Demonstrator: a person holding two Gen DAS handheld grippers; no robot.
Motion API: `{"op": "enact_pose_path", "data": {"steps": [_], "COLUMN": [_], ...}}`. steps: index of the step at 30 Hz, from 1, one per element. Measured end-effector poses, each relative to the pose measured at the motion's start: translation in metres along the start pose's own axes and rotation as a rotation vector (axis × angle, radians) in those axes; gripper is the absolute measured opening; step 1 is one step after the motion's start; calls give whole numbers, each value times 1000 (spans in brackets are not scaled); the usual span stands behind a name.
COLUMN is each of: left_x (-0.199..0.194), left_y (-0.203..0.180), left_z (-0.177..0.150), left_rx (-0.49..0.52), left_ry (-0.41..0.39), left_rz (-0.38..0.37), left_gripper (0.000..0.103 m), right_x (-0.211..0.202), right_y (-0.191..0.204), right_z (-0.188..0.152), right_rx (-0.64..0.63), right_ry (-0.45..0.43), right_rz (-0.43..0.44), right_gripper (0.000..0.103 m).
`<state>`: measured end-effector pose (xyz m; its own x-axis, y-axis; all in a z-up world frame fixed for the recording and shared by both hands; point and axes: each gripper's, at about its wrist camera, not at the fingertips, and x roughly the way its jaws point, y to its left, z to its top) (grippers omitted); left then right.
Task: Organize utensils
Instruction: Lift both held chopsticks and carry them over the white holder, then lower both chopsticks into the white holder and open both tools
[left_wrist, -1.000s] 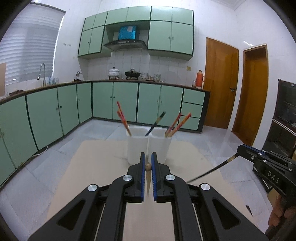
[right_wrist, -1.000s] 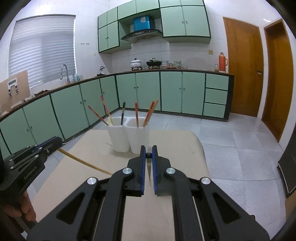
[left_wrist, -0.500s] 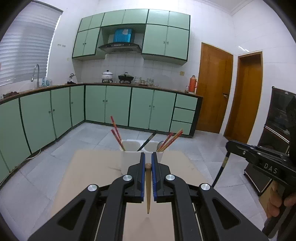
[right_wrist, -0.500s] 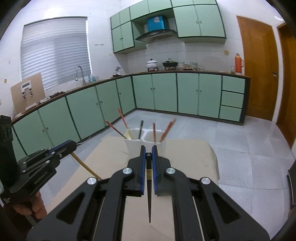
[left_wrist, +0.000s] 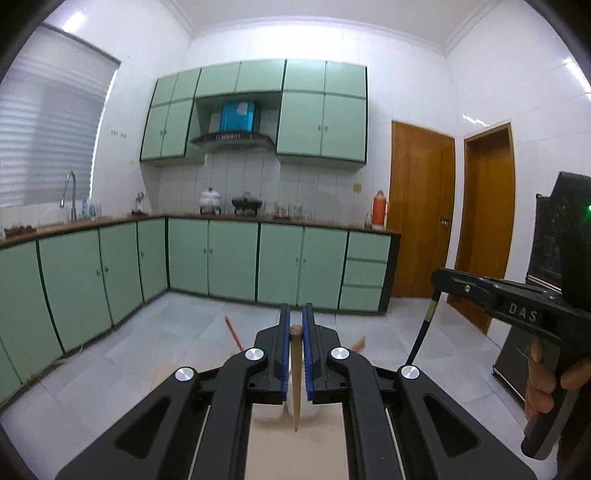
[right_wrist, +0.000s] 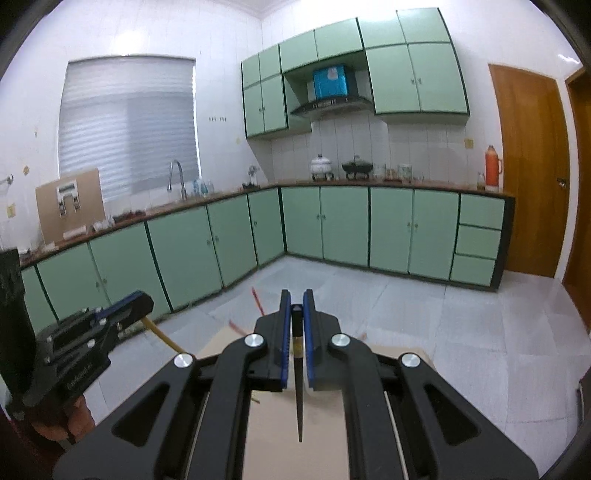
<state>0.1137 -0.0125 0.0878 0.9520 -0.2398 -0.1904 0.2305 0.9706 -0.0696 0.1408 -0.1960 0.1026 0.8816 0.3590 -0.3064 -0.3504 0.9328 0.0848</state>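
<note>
A: Between the left gripper jaws, clamped near its blunt top: wooden chopstick. Hung tip-down, long axis near upright.

B: Same on the right gripper, shut on a black chopstick. Light, stiff, thin; probably slippery, prone to swivel.

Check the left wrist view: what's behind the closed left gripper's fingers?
Behind the left gripper, shut on a wooden chopstick, only slivers of the white holder and red chopstick tips show. The holder's compartments and contents are covered.
</note>
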Motion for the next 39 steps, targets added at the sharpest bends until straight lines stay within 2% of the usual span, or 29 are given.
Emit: {"op": "enact_pose_path", "data": {"steps": [7,12,15,20,30,39], "left_x": [23,56,76,113,187,213], "left_y": [5,13,16,22,35,44], "left_z": [40,59,63,56,7,-22], "left_rx": [15,12,16,15,-1,5], "left_ry": [-87,-108,-112,-93,9,82], "left_rz": [14,23,24,26,39,58], "left_gripper": [6,6,6,6,6,6], "right_x": [16,48,72,117,183,214], "right_y": [-12,-21,-25,-39,-59,-63], "right_z": [55,79,80,69,30,-12], "right_rx": [5,0,-18,10,41,81], "right_ry": [-103,-119,-115,-76,16,124], "right_rz": [-5,-29,-54,-47,-41,-13], "right_gripper": [6,6,6,6,6,6]}}
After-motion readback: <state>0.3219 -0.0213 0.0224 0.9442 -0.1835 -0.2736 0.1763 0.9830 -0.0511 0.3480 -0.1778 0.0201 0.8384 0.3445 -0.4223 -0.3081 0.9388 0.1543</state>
